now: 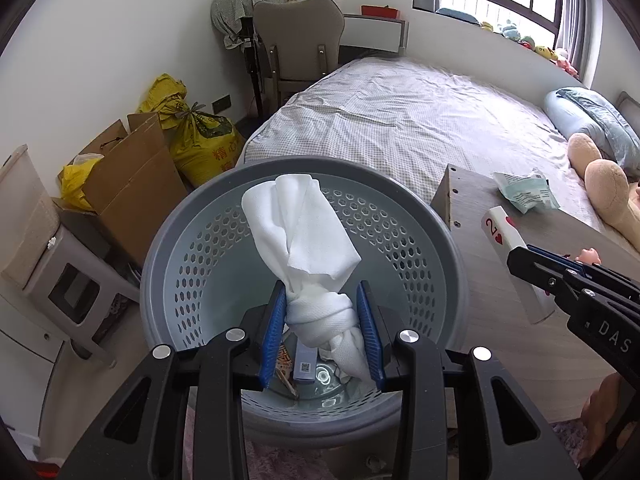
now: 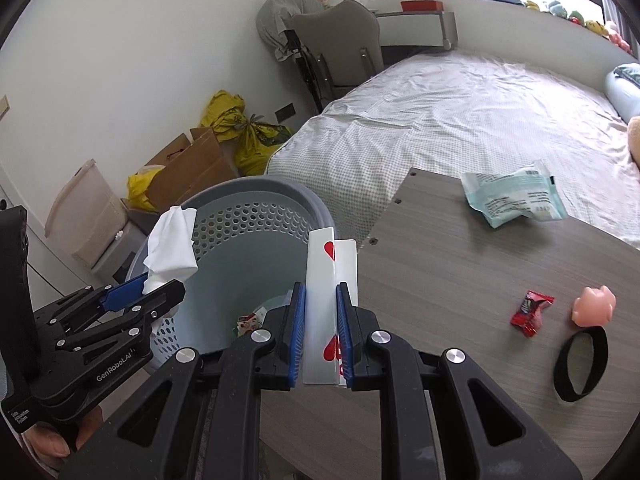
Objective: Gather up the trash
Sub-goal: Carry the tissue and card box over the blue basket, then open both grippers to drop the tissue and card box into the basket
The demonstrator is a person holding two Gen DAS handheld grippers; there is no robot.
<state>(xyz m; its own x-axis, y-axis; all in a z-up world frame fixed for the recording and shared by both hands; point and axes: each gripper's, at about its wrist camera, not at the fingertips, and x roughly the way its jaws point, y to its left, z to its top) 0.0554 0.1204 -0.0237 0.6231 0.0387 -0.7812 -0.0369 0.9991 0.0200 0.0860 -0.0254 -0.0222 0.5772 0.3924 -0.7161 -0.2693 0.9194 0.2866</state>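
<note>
My left gripper (image 1: 325,304) is shut on a knotted white cloth wipe (image 1: 304,236) and holds it over the grey perforated trash basket (image 1: 400,216). The wipe (image 2: 170,246) and left gripper (image 2: 138,292) also show in the right wrist view. My right gripper (image 2: 320,300) is shut on a folded two-of-hearts playing card (image 2: 322,276) beside the basket's (image 2: 256,216) rim, at the table edge. Several scraps lie at the basket bottom (image 2: 250,322). The right gripper (image 1: 520,260) with the card (image 1: 504,232) also shows in the left wrist view.
On the wood-grain table (image 2: 460,280) lie a pale green wrapper (image 2: 512,198), a red candy wrapper (image 2: 530,312), a pink toy (image 2: 594,306) and a black band (image 2: 580,364). A bed (image 2: 460,112) is behind. Cardboard boxes (image 1: 128,176) and yellow bags (image 1: 200,140) stand by the wall.
</note>
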